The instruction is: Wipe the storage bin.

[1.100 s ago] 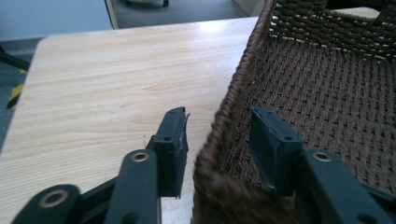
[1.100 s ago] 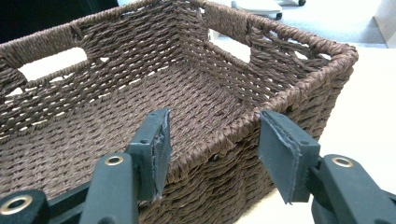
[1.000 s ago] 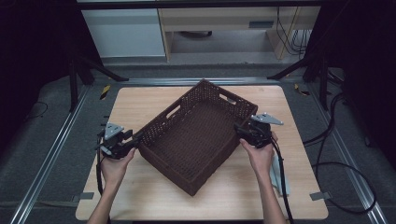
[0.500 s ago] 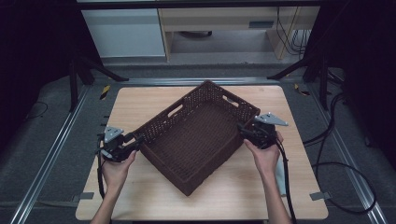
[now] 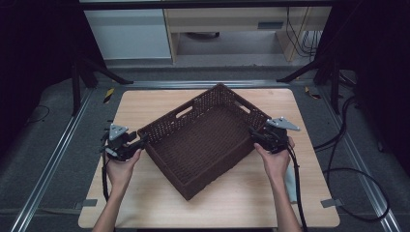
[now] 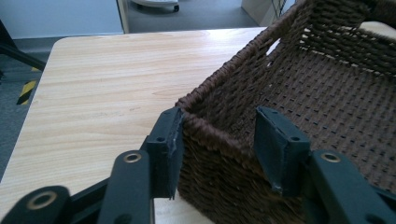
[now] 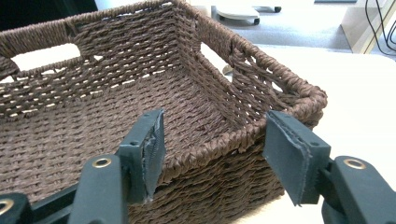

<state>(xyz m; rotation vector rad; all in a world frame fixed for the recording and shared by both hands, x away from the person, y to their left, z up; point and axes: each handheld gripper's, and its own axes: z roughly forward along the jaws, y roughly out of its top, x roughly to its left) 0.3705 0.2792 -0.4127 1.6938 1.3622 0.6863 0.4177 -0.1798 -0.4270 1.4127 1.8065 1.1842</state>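
Basket (image 5: 203, 140) turned; tongs (image 5: 140, 141) seemingly loosened.

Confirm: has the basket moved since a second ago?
Yes. The basket has turned slightly clockwise on the table: its far corner now sits further right along the table's far edge, and its left corner lies farther up.

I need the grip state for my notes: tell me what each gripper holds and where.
Nothing is clamped. The left gripper and right gripper each straddle a corner of the wicker basket, pads not pressing.
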